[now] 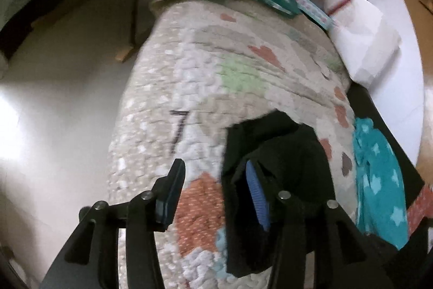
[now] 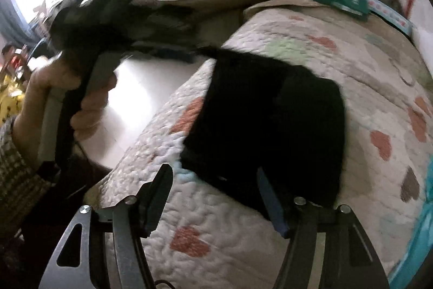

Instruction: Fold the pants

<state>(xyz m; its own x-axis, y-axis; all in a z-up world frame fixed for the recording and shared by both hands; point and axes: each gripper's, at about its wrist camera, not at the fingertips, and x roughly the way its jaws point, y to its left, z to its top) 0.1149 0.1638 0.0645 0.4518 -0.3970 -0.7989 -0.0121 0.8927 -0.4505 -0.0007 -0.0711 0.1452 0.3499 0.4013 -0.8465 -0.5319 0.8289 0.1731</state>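
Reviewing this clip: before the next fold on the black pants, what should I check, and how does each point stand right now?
1. Left gripper open: ok, jaws stand wide apart.
2. Right gripper open: ok, jaws apart, nothing clamped.
3. Black pants lying on the quilt: ok, already folded into a compact block.
4. Pants within left reach: ok, cloth drapes against the blue pad of one finger.
5. Pants edges aligned: cannot tell, fabric is too dark and blurred.
6. Teal starred cloth out of the way: ok, it lies beside the pants, apart from them.
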